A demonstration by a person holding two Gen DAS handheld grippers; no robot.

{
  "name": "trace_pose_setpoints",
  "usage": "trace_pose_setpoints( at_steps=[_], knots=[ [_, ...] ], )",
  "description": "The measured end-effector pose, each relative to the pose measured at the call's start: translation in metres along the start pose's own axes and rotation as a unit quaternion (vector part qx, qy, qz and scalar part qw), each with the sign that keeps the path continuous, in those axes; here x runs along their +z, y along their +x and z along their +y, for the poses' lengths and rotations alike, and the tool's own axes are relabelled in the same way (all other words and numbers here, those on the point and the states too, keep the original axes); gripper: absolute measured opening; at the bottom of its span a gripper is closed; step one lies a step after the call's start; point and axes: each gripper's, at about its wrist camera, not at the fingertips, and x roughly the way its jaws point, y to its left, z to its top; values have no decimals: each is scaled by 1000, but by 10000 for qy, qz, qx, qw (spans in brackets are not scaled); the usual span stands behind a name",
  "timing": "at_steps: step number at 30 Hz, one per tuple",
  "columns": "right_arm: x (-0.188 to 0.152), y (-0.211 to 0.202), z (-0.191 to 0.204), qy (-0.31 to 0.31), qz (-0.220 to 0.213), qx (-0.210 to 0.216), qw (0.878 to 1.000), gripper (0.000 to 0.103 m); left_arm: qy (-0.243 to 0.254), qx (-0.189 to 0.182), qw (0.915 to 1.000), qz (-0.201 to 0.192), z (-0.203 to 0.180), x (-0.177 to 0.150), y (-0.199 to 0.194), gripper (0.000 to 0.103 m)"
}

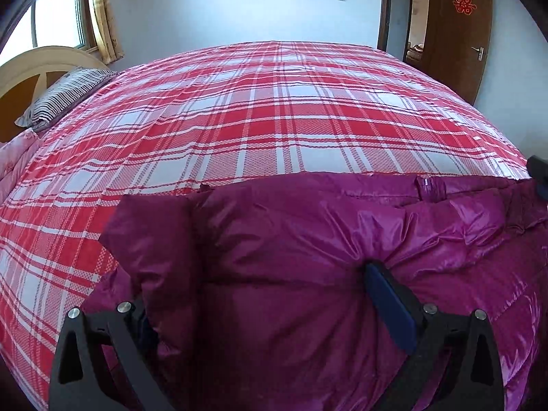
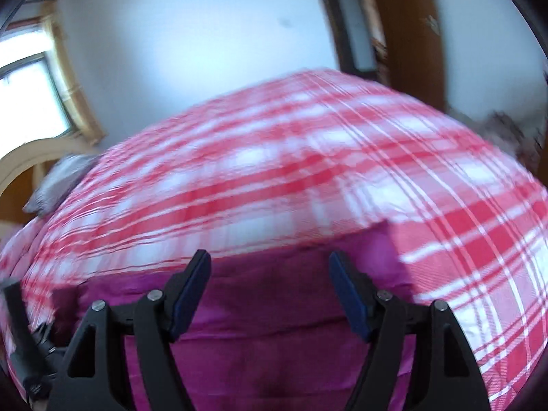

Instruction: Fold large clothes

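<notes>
Bed (image 1: 274, 109), red-white plaid cover. Jacket (image 1: 308, 257), purple, glossy, padded, lying at the near edge. Pillow (image 1: 65, 97), striped, by the headboard. Left gripper (image 1: 260, 304): jaws wide, jacket bulging between, pinch unconfirmed. Right gripper (image 2: 270, 294): jaws apart above jacket, empty; view blurred.

Both wrist cams sit low at the near edge of the bed (image 1: 274, 109), very close over the purple jacket (image 1: 308, 257), facing across the plaid cover toward the far wall. Left view is sharp, right view is motion-blurred. Shared: jacket, bed, window (image 2: 27, 92), headboard (image 1: 41, 65), door (image 1: 459, 27).
</notes>
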Motion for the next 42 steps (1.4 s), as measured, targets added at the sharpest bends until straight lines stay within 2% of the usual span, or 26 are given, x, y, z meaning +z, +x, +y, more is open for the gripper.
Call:
trace_pose_setpoints(
  at_steps=[2,7,19,28,39,42],
  knots=[
    [-6,15,-18,163,237,-244,9993,74,-79,-108,9999,51,2,0,2,102],
    [-13,28,-33,521,375,-78,9979,76,-165,-238,9996,75,5,-1,4,102],
    [-16,42,-26,284,615,-244,9974,85,-173,-312,9993,112,5,0,6,102],
    [-17,48,-19,39,764,-504,9958,87,-192,-368,9991,123,7,1,7,102],
    [-16,49,-13,-95,766,-666,9948,87,-184,-401,9989,140,8,1,8,102],
    [-15,27,-8,-56,624,-710,9955,81,-144,-358,9991,152,6,1,9,102]
  ],
)
